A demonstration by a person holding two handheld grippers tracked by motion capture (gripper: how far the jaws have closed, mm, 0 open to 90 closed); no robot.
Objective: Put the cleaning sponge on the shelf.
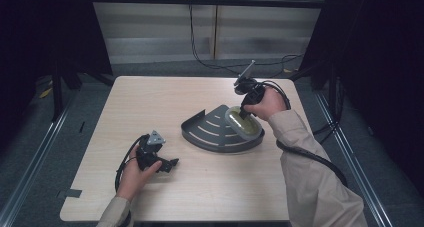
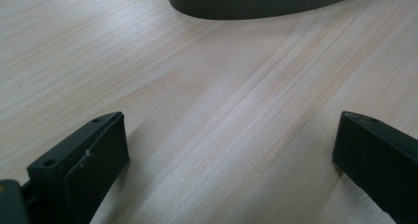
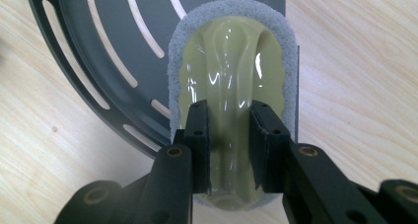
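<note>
A dark grey quarter-round slotted rack lies in the middle of the table; its curved wall fills the top of the left gripper view. My right gripper is shut on the raised handle of a pale yellow-green scrubber with a grey pad rim. The scrubber sits over the rack's right side. My left gripper rests low on the table left of the rack, jaws wide open with bare wood between them.
The light wooden table has open surface at the left and front. Black cables trail on the floor behind the table. Dark frame posts stand on both sides.
</note>
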